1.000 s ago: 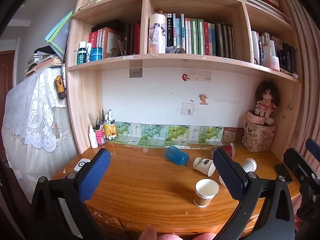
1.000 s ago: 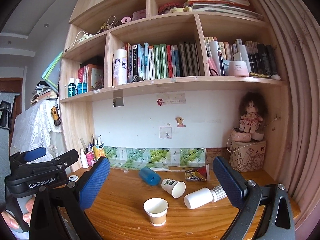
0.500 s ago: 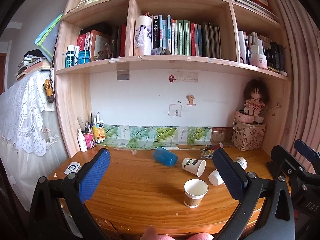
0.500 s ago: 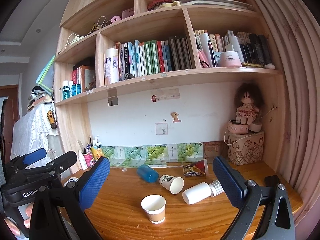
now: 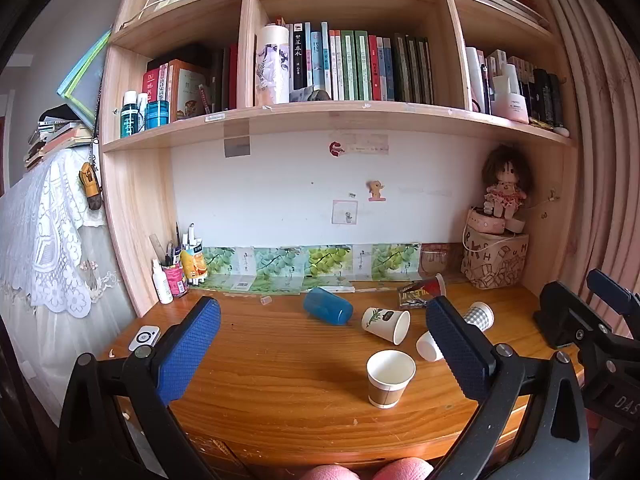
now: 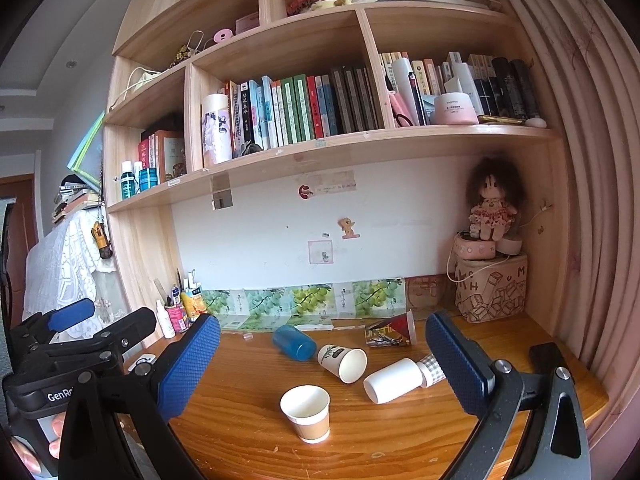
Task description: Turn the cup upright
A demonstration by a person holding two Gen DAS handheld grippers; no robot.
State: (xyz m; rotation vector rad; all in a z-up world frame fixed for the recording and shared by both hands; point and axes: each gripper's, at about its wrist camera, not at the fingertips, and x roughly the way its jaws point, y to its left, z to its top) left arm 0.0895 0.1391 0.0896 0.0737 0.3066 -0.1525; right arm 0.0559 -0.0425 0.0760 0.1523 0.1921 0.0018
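Observation:
Several cups are on the wooden desk (image 5: 280, 360). A brown-banded paper cup (image 5: 390, 376) (image 6: 306, 412) stands upright near the front. A blue cup (image 5: 327, 311) (image 6: 294, 342), a leaf-print paper cup (image 5: 386, 324) (image 6: 342, 362), a plain white cup (image 5: 428, 346) (image 6: 394, 380), a checked cup (image 5: 478, 315) (image 6: 432, 366) and a red cup (image 5: 434, 286) (image 6: 404, 326) lie on their sides. My left gripper (image 5: 324, 354) and right gripper (image 6: 324, 364) are both open and empty, held back over the desk's front edge.
A pen pot with bottles (image 5: 176, 272) stands at the back left, a white remote (image 5: 144, 336) near the left edge. A printed bag with a doll (image 5: 496, 256) fills the back right corner. Bookshelves hang above. A pink curtain (image 6: 592, 200) lies on the right.
Both grippers have shifted a little, so the cups sit slightly differently in each view. No cup has moved and both grippers stay open.

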